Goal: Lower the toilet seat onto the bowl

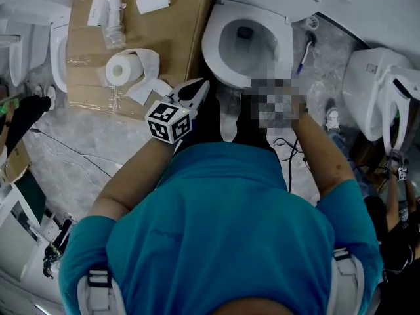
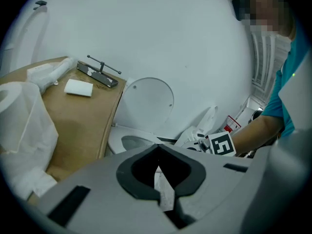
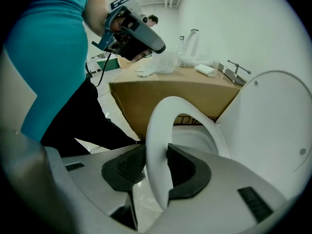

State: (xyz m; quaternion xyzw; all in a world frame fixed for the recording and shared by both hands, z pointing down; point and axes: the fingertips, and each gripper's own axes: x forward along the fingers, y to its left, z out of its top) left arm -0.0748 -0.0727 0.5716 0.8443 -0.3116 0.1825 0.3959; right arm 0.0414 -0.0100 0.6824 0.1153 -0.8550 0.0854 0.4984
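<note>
While the toilet seat (image 3: 161, 130) is only part way down, tipped on its edge above the bowl (image 3: 197, 140), the job is to bring it down softly and not let it drop. The seat's front rim sits right between the jaws of the right gripper (image 3: 156, 172), and the two dark pads pinch it, one on each side. Just past the jaws, under the ring, is the bowl, and the seat is not lying on it yet. Farther past the jaws and off to their right, the lid (image 3: 273, 126) stands up. I think the best way is to hold on with the same gentle pinch and go down slowly in a curve, because the seat most likely swings on a hinge at the back. The gripper should tip along with the ring so the rim does not slide out of the pads. Let go only when the seat lies flat on the bowl; if it slips out early, it could bang down. The left gripper (image 3: 134, 30) is up high and off to the left of the right one, well away from the seat, with its jaws pressed together on nothing. It is best left there, near the cardboard box (image 3: 170, 99), out of the way.
</note>
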